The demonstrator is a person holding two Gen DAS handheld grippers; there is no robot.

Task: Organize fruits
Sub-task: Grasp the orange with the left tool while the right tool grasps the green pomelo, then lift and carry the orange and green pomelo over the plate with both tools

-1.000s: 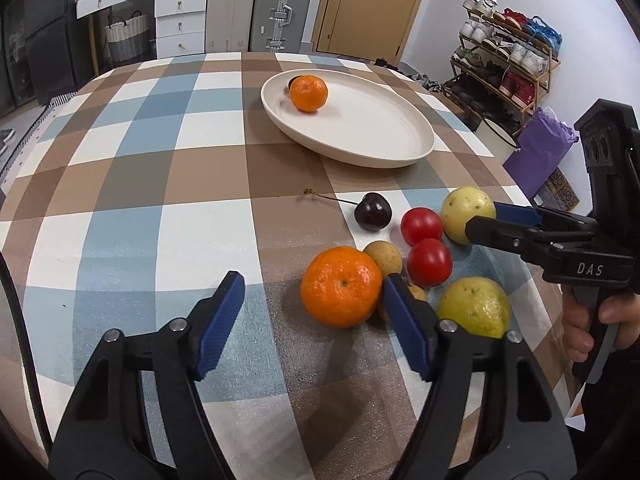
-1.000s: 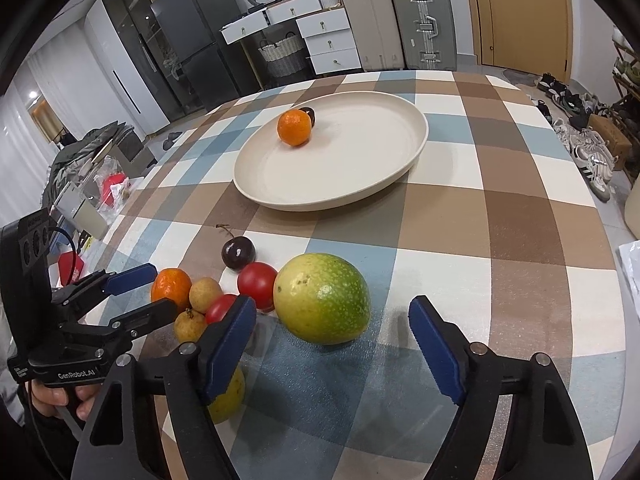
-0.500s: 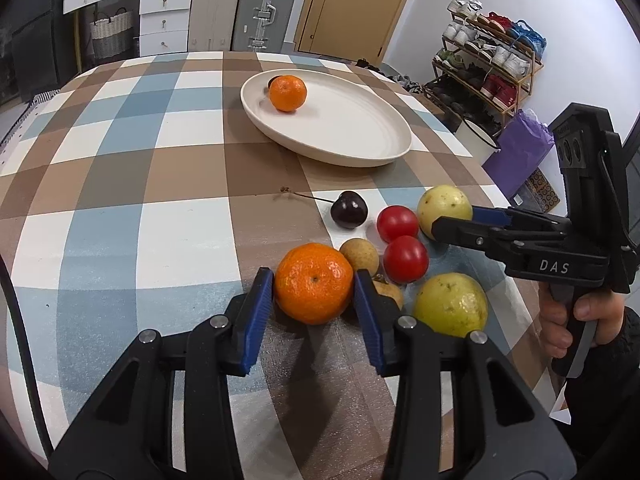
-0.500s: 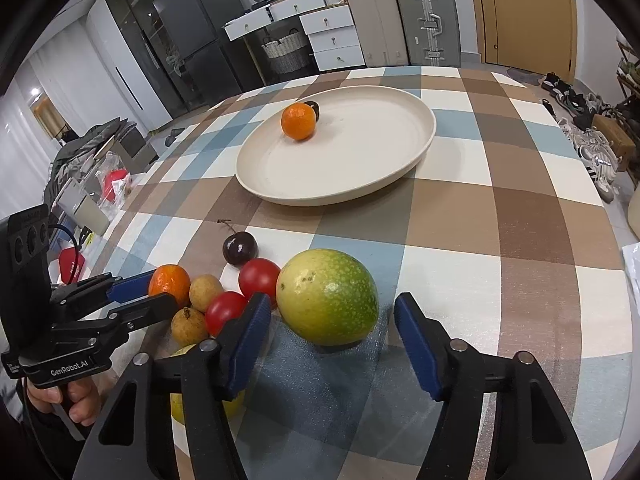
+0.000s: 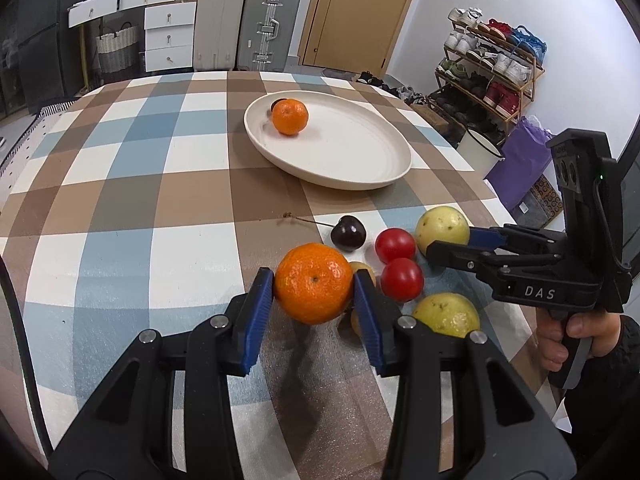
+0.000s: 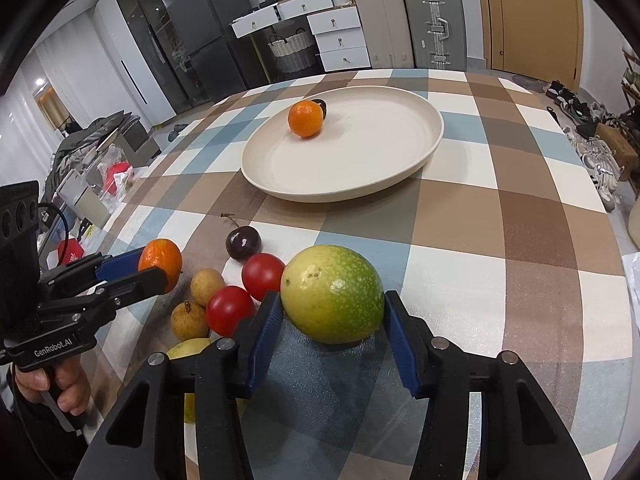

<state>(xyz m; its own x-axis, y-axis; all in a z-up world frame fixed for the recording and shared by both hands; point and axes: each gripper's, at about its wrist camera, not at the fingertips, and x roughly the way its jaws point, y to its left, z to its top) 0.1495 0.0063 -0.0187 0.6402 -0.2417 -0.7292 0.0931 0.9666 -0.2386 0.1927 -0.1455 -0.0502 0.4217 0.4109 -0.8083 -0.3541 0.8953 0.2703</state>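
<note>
Where legible, "DAS" (image 5: 539, 291), "GenRobot.AI" (image 6: 52, 348)

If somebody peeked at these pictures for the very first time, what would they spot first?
Probably the bright orange mandarin pinched between the blue pads of the left gripper, low in the left wrist view. Next, the big yellow-green round fruit that the right gripper is closing around, at the near edge of the checked tablecloth. Behind them sits a wide cream plate holding another mandarin.

On the counter (image 5: 120, 200) a plate (image 5: 360, 160) lies behind a cluster of fruit; a mandarin (image 5: 290, 117) sits in the plate, a cherry (image 5: 348, 233) lies between plate and two tomatoes (image 5: 395, 245)
</note>
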